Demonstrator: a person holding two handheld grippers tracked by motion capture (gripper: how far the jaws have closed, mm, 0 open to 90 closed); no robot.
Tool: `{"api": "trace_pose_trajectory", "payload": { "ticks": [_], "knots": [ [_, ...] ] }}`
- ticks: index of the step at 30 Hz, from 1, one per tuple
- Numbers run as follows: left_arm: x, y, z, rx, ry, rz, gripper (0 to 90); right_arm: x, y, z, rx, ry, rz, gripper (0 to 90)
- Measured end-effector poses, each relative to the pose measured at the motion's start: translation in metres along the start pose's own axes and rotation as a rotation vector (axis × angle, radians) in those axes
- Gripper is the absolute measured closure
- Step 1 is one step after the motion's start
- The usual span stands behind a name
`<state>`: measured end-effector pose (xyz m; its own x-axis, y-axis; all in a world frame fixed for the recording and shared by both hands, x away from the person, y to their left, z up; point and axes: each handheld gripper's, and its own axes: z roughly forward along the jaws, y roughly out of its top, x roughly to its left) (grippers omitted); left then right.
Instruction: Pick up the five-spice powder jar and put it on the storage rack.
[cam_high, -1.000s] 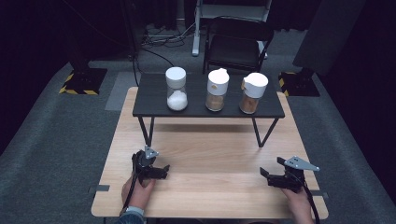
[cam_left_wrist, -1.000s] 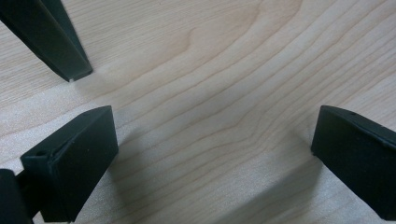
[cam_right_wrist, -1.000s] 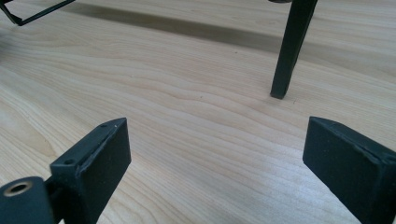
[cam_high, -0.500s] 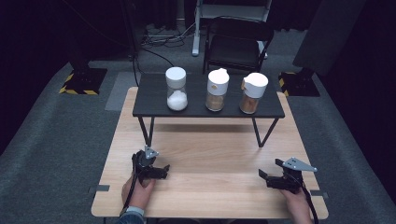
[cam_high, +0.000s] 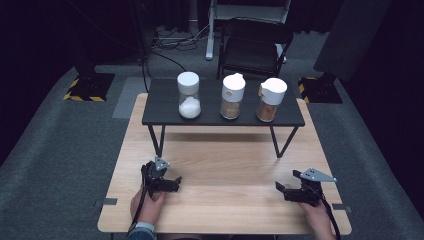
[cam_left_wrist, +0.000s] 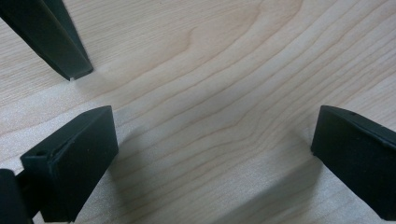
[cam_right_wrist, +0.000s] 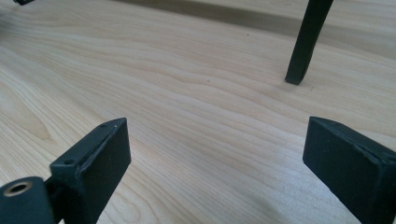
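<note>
left claw (cam_high: 170, 184) wide, holding nothing, low over the desk (cam_high: 225, 165) | right claw (cam_high: 286, 191) wide, holding nothing, low over the desk | three jars ahead of both on the black shelf (cam_high: 160, 112): salt jar (cam_high: 189, 95), middle jar (cam_high: 232, 96), right jar (cam_high: 270, 99) | judgement: lift clear of the shelf edge, keep the claw wide, take a jar below its lid

A dim recording studio or lab: grey carpet (cam_high: 60, 150), hazard-taped stand bases (cam_high: 84, 86), floor cables (cam_high: 175, 40), a black chair (cam_high: 255, 47) behind the wooden table (cam_high: 225, 170).
</note>
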<state>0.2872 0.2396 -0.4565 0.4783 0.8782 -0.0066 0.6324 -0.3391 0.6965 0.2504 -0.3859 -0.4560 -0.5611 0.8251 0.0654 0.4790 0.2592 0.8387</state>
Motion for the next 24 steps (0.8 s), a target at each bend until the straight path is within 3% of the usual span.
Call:
{"api": "trace_pose_trajectory", "payload": {
  "ticks": [24],
  "knots": [
    [0.0, 0.0, 0.0, 0.0, 0.0, 0.0, 0.3, -0.002, 0.003, 0.01, 0.092, -0.007, -0.016, 7.3]
  ]
}}
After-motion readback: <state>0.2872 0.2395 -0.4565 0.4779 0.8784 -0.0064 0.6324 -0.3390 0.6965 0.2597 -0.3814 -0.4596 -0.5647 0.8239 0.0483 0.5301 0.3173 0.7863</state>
